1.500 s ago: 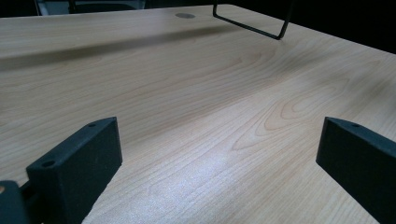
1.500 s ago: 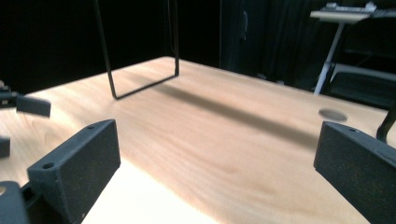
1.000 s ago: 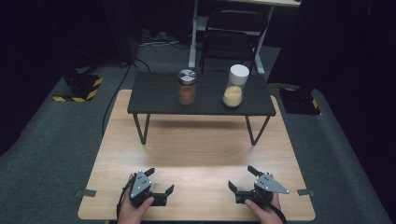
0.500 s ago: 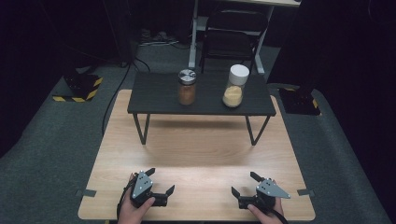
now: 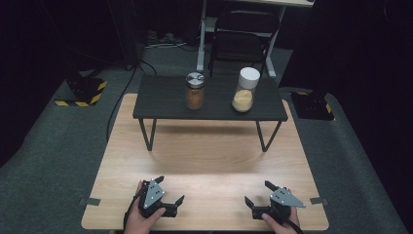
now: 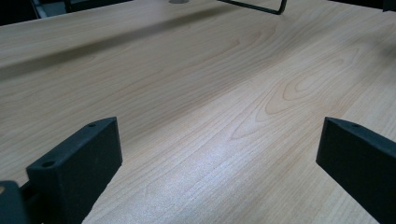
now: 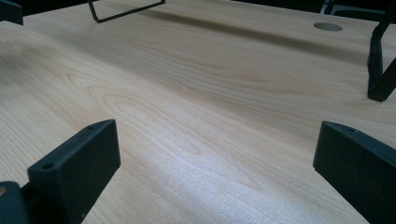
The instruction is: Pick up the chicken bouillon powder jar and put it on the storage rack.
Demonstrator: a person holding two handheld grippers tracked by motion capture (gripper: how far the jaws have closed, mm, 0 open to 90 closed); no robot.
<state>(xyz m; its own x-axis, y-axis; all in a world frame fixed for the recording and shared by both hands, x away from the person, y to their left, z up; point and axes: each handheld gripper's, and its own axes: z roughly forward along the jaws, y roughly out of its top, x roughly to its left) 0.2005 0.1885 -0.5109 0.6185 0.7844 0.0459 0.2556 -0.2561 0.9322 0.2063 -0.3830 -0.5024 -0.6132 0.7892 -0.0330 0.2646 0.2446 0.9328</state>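
Observation:
On the low black shelf (image 5: 160,97) at the far side of the wooden table (image 5: 209,156) stand two jars: one with brown contents and a metal lid (image 5: 195,91), one with yellow contents and a white lid (image 5: 245,91). My left gripper (image 5: 170,189) rests near the table's front edge, left of centre, open and holding nothing. To the right of centre, my right gripper (image 5: 257,192) is open and holds nothing. In the left gripper view the left gripper (image 6: 219,158) has only bare wood between its wide-apart jaws. The right gripper (image 7: 217,158) looks the same in its own view.
The shelf's thin wire legs (image 5: 146,134) stand on the tabletop; one leg (image 7: 380,70) is near in the right gripper view, beside a round hole (image 7: 328,26) in the wood. A dark chair (image 5: 241,34) and striped floor markers (image 5: 83,95) lie beyond the table.
My right gripper has drawn back a little toward the table's near edge. The left gripper and the jars have stayed where they were.

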